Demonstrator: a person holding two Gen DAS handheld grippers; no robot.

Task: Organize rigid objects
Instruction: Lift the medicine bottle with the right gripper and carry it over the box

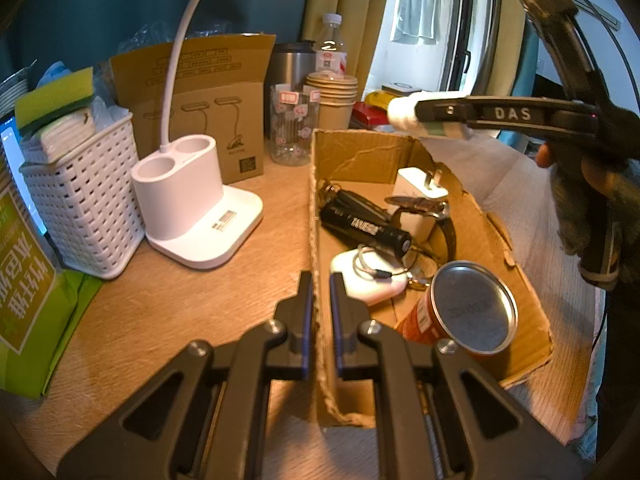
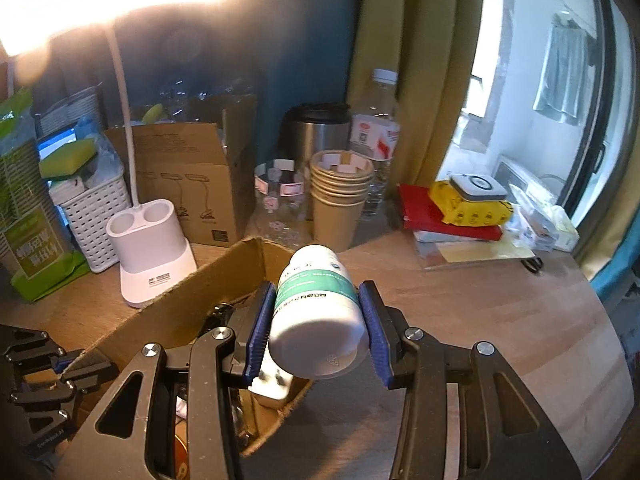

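Left tongs (image 1: 321, 300) nearest the lens, closed down on the near wall of the torn cardboard box (image 1: 516, 248), one blue pad on each face of the wall, gripping it. Box standing on the wooden desk (image 1: 192, 296), open at the top. Inside: black flashlight (image 1: 366, 226) lying on its side, white charger (image 1: 416, 188) toward the far wall, flat white case (image 1: 372, 284) with a cable across it, red can (image 1: 464, 316) tilted with its metal base toward the lens. Right tongs (image 2: 318, 316) part open, clamped on a white pill bottle (image 2: 316, 312) with a green label band, pads pressed to both sides, cap toward the camera. Bottle held in the air above the box's far edge, clear of the contents. White lamp base (image 1: 192, 216) and white basket (image 1: 84, 208) left of the box. Stack of paper cups (image 2: 340, 196) and clear water bottle (image 2: 376, 140) behind the box.
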